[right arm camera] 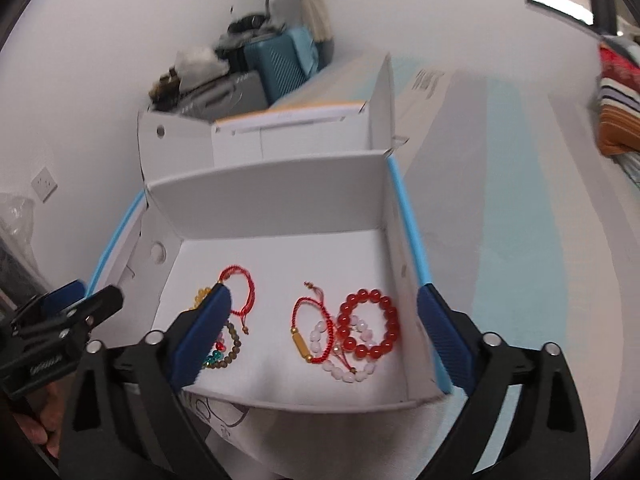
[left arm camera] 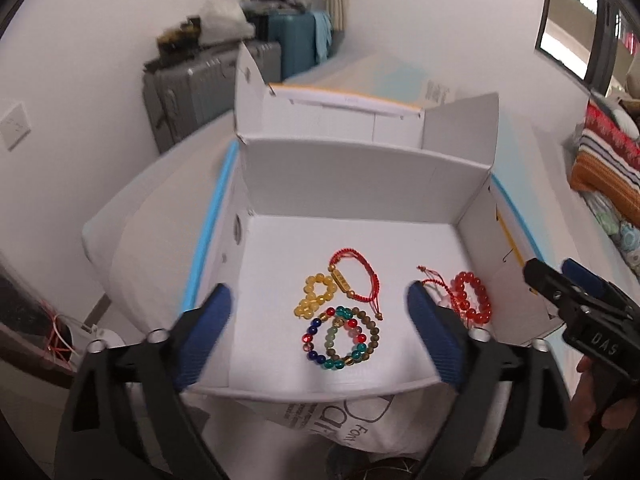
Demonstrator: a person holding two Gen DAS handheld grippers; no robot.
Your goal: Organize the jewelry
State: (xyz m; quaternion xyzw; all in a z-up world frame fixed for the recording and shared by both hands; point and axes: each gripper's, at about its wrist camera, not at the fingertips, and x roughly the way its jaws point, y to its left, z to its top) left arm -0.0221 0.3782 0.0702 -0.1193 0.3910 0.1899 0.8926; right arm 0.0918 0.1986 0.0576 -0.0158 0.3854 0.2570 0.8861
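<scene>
An open white box [left arm camera: 360,168] holds two heaps of bracelets on its floor. On the left lie a yellow bead bracelet [left arm camera: 316,296], a red cord bracelet with a gold bar [left arm camera: 356,276] and a multicolour bead bracelet [left arm camera: 336,338]. On the right are a red bead bracelet [right arm camera: 370,324], a red cord with a gold tube [right arm camera: 308,332] and a pale pink bead bracelet [right arm camera: 344,368]. My left gripper [left arm camera: 320,290] hangs open above the left heap, holding nothing. Over the right heap my right gripper [right arm camera: 324,294] is open and empty too. Each gripper shows at the edge of the other's view.
The box's raised lid [left arm camera: 340,100] stands behind it. The box rests on a white, blue-edged surface [right arm camera: 500,200], over a printed white bag [left arm camera: 340,420]. Grey and teal suitcases [left arm camera: 224,80] stand against the far wall. A striped knit blanket [left arm camera: 608,160] lies at the right.
</scene>
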